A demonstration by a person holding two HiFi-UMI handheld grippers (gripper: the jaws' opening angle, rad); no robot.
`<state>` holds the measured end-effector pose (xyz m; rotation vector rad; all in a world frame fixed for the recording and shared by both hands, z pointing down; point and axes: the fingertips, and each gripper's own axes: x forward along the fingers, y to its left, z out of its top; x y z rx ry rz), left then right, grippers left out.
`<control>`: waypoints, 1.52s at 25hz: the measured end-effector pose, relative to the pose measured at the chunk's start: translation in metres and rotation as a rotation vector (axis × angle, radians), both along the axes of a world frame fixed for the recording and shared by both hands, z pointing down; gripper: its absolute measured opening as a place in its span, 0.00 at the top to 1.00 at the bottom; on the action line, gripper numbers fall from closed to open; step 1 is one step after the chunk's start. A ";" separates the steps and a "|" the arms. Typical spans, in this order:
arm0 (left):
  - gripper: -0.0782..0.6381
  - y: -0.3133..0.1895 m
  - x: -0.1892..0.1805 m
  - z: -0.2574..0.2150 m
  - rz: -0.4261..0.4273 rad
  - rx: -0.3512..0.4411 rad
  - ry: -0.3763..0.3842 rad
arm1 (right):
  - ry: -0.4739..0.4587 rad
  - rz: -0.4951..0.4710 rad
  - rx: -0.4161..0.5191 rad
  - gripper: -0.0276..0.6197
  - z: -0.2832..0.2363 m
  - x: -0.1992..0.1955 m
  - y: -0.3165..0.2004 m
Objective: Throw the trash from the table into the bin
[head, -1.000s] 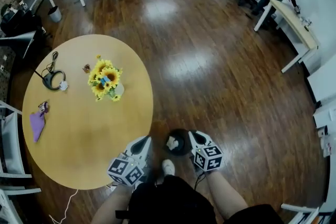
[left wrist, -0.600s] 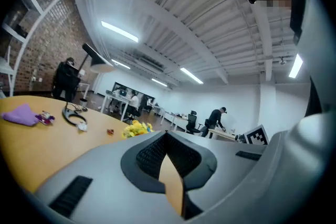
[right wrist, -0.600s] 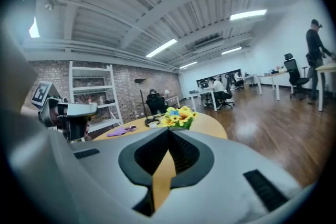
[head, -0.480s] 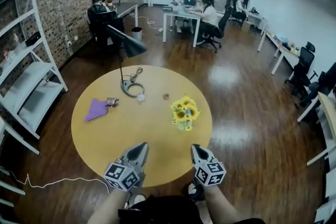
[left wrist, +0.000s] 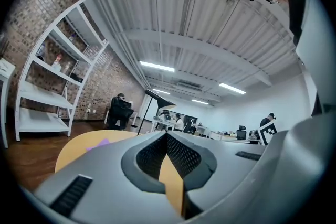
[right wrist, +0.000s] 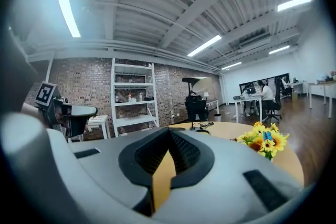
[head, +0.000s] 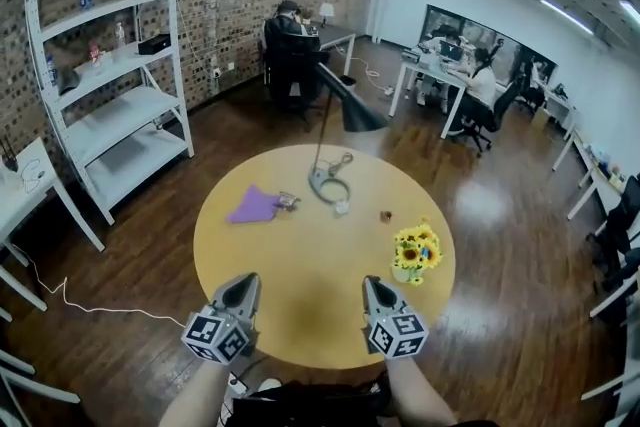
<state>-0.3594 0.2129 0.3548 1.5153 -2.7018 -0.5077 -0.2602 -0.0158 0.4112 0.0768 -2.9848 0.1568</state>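
Note:
On the round yellow table [head: 300,315] lie a purple crumpled sheet [head: 255,206] with a small wrapper [head: 288,202] beside it, a white scrap [head: 342,207] and a small brown bit [head: 385,215]. My left gripper [head: 243,287] and right gripper [head: 375,287] hover side by side over the table's near edge, both pointing across it, both shut and empty. In the left gripper view the closed jaws [left wrist: 167,135] point toward the purple sheet [left wrist: 100,143]. The right gripper [right wrist: 169,131] points past the sunflowers [right wrist: 262,141]. No bin shows in any view.
A black desk lamp [head: 345,105] with a cable at its base [head: 328,183] stands at the table's far side. A vase of sunflowers [head: 416,255] sits at the right. A white shelf unit [head: 110,75] stands left; people work at desks behind.
The head view has swung from the floor beside the table to face the table straight on. Both grippers rose and now point level over its near edge, still shut.

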 end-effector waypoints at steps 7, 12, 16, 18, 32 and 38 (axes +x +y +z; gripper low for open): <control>0.89 -0.006 -0.008 0.009 0.016 0.038 0.024 | 0.039 -0.021 0.021 0.95 0.017 0.000 0.008; 0.89 -0.018 -0.020 0.017 0.028 0.049 0.044 | 0.065 0.039 0.012 0.95 0.022 0.011 -0.005; 0.89 -0.032 -0.027 0.021 0.066 0.051 0.061 | 0.078 0.078 0.008 0.95 0.026 0.016 -0.011; 0.89 -0.035 -0.030 0.022 0.087 0.051 0.062 | 0.083 0.087 0.014 0.95 0.026 0.013 -0.011; 0.89 0.029 -0.080 0.043 0.063 0.022 0.114 | 0.156 0.114 0.022 0.95 0.052 -0.042 0.026; 0.82 0.061 -0.105 0.062 -0.054 -0.048 0.132 | 0.190 0.014 0.033 0.75 0.060 -0.106 0.045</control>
